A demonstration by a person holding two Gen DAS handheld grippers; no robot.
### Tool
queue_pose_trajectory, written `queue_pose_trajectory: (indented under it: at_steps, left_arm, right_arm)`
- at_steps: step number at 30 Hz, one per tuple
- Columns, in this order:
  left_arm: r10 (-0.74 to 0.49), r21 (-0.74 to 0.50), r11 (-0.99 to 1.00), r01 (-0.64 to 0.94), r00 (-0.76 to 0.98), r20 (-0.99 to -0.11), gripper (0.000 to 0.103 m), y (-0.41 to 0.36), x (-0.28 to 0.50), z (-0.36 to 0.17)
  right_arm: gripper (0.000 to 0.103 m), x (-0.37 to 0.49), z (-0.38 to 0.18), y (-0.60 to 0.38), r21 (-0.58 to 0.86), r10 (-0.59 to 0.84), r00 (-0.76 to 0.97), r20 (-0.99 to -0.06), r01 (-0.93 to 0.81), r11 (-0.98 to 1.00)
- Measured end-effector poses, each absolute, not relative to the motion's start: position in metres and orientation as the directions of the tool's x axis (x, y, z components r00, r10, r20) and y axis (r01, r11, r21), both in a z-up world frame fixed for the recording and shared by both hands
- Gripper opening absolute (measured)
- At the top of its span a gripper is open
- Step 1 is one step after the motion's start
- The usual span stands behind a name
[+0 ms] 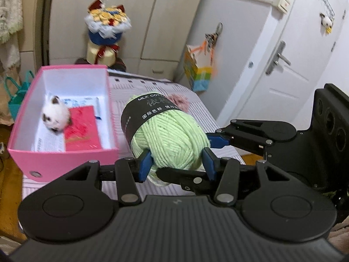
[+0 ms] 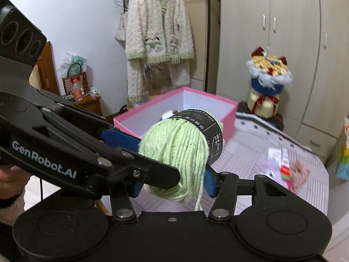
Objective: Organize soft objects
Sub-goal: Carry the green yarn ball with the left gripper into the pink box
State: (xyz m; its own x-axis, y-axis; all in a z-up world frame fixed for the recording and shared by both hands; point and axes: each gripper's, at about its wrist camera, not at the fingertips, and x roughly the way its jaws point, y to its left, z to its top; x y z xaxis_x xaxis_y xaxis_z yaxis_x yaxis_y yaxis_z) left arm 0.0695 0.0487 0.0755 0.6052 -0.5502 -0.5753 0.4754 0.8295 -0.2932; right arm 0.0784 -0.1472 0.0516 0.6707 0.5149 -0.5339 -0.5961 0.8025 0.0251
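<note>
A light green yarn ball (image 1: 172,137) with a black paper band is held in the air by both grippers at once. My left gripper (image 1: 177,163) is shut on its near end. My right gripper (image 2: 174,174) is shut on the same yarn ball (image 2: 181,152), and its fingers (image 1: 220,140) reach in from the right in the left wrist view. The pink box (image 1: 26,152) stands open to the left on the striped bed, holding a white plush kitten (image 1: 55,115) and a red card. A pink fluffy item (image 1: 177,101) peeks out behind the yarn.
The bed cover (image 2: 261,152) carries a doll-print package (image 2: 290,168). A bouquet (image 1: 106,35) stands by the wardrobe. A colourful gift bag (image 1: 199,72) hangs near the white door. A knitted cardigan (image 2: 157,39) hangs on the wall.
</note>
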Motion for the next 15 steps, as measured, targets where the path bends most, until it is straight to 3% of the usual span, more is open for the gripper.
queue_pose_trajectory:
  at_steps: [15]
  left_arm:
    - [-0.527, -0.312, 0.85, 0.424, 0.676, -0.516, 0.049, 0.096, 0.166, 0.064]
  right_arm:
    - [0.059, 0.166, 0.043, -0.096, -0.016, 0.528, 0.723, -0.446, -0.597, 0.802]
